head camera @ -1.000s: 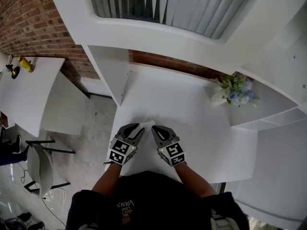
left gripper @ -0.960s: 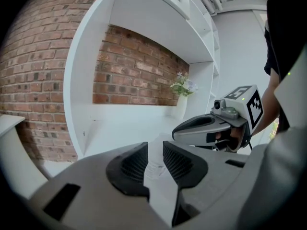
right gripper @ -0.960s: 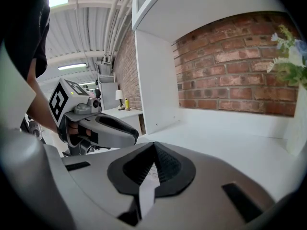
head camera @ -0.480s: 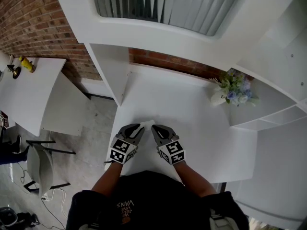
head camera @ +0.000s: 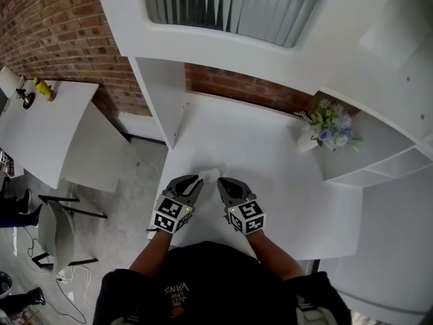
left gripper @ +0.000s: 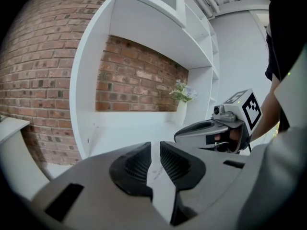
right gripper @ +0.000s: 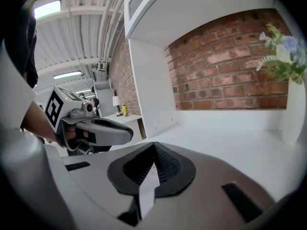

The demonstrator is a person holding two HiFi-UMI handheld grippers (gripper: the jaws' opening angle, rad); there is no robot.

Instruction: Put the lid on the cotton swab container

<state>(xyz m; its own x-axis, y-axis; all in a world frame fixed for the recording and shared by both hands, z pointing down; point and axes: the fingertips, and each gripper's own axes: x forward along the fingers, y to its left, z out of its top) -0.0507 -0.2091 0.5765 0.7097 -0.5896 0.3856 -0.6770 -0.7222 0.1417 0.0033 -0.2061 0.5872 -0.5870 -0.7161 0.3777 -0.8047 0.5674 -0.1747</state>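
One white container (head camera: pixel 208 176) sits just beyond left gripper's (head camera: pixel 194 182) closing jaws.

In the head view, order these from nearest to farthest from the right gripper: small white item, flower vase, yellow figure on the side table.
1. Small white item, just at the right gripper tips.
2. Flower vase, at the far right of the desk.
3. Yellow figure, on the side table, far left.

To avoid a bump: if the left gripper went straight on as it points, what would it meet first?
Probably the small white object at its tips in the head view. The left gripper is closing its jaws, nothing clearly between them. Its own view shows only table ahead, so depth is unsure.
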